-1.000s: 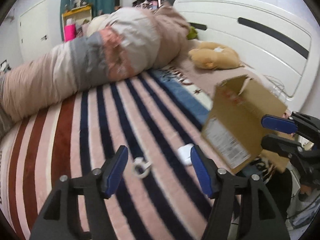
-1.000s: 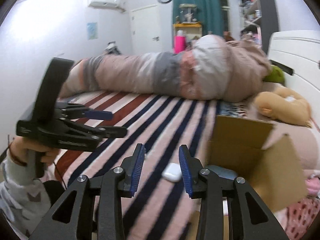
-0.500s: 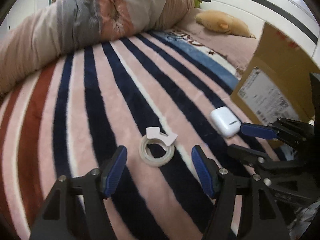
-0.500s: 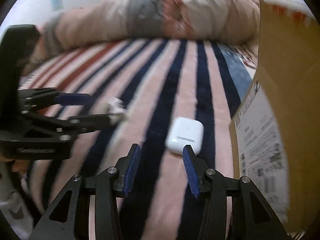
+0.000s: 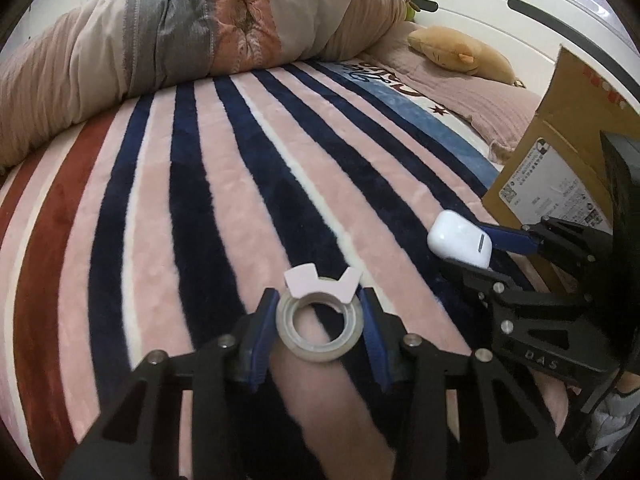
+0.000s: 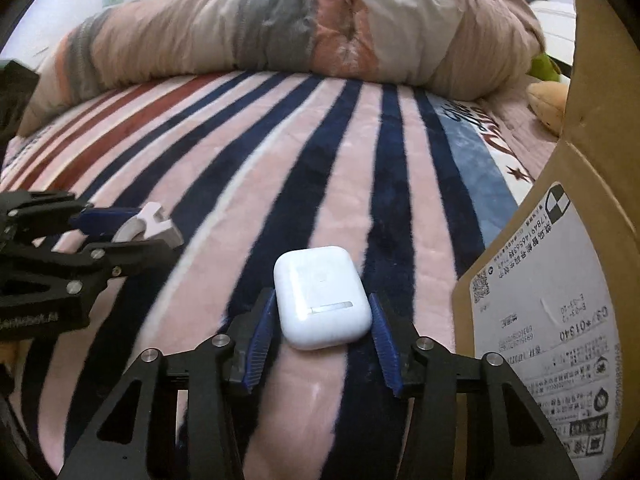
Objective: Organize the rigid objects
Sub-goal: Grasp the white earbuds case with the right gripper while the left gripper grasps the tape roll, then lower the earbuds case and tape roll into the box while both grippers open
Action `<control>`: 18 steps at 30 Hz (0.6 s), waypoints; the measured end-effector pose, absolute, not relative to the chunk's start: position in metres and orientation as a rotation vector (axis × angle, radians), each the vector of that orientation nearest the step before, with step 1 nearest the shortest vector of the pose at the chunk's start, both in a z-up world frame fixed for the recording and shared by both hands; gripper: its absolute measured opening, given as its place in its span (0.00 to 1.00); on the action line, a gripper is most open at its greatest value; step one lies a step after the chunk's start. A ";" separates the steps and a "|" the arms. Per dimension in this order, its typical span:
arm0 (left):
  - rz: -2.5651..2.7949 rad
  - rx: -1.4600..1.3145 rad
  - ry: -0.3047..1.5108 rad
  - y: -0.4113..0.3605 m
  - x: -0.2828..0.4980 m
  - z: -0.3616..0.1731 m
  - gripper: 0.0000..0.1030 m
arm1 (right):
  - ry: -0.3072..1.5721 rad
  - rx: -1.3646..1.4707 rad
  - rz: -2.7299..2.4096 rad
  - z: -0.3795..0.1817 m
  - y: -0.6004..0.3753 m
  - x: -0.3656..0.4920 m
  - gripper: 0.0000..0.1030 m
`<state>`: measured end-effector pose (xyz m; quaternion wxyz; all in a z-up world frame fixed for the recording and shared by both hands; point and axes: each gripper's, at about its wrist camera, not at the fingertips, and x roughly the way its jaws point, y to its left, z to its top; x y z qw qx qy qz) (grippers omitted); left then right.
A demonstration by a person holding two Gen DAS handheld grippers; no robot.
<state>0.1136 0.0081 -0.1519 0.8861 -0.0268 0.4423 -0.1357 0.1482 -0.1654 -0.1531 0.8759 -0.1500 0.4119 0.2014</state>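
"DAS" – right gripper (image 5: 486,254) body; box label (image 6: 552,312) – illegible.

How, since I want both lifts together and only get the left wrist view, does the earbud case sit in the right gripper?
Observer: The white earbud case lies flat on the striped blanket, between the pads of the right gripper. Its jaws have just been opening and are not clamped on it.
Operator: Deep enough between them?
Observer: Only its near half is. The far half sticks out past the fingertips.
Operator: Room on the box side?
Observer: Little, it seems. The cardboard box stands close beside the gripper's outer finger.
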 end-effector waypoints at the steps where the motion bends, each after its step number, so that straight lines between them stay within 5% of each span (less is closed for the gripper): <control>1: -0.286 -0.063 0.922 0.009 0.110 -0.151 0.37 | 0.862 -0.320 0.446 -0.153 -0.165 0.143 0.41; 15: -0.286 -0.066 0.947 0.014 0.083 -0.157 0.38 | 0.889 -0.354 0.649 -0.152 -0.163 0.114 0.47; 18: -0.271 -0.040 0.938 0.011 0.083 -0.159 0.36 | 0.876 -0.380 0.668 -0.153 -0.160 0.113 0.38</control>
